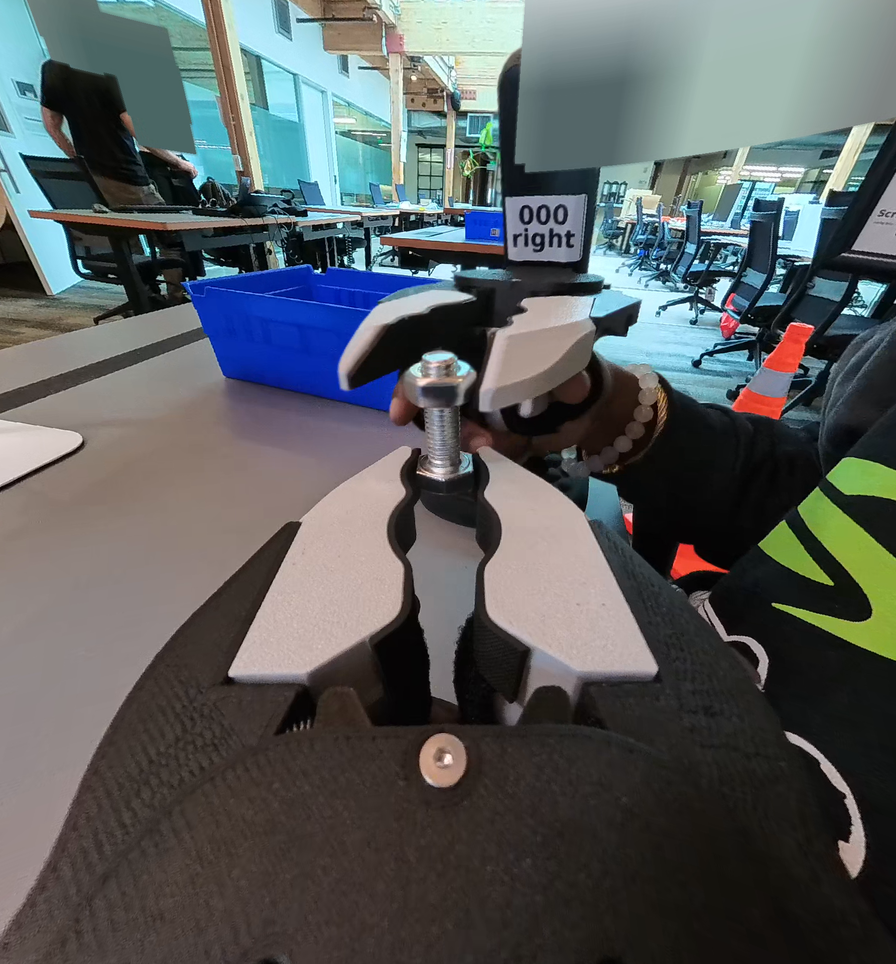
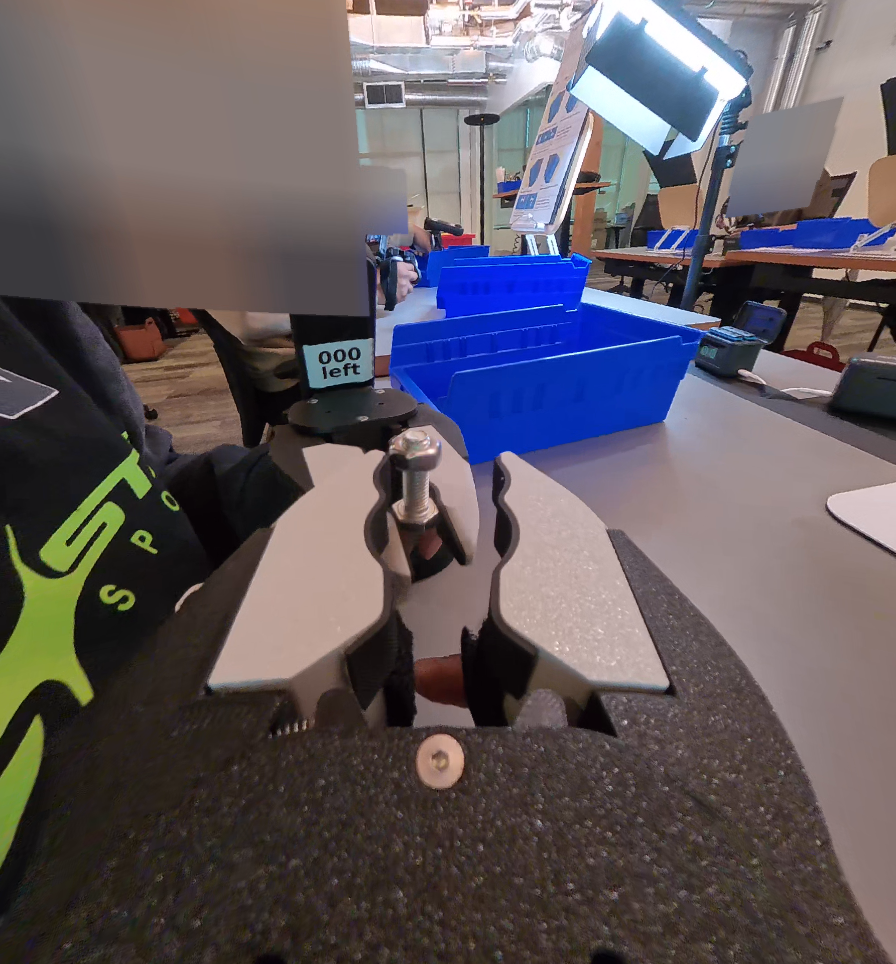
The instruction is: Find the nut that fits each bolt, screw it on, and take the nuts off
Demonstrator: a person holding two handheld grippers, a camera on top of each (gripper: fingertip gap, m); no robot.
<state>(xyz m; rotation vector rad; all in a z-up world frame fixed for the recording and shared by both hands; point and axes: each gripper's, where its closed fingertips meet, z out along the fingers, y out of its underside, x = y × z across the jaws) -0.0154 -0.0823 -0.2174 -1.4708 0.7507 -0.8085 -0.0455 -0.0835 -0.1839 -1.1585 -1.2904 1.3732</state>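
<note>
The left gripper (image 1: 444, 459) clamps the upright bolt (image 1: 441, 428) by its head; the right gripper (image 1: 414, 386) stands apart around the nut (image 1: 439, 385) atop the bolt.

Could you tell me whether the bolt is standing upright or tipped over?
Upright: the bolt stands with its head clamped in the left gripper, a nut near its top.
</note>
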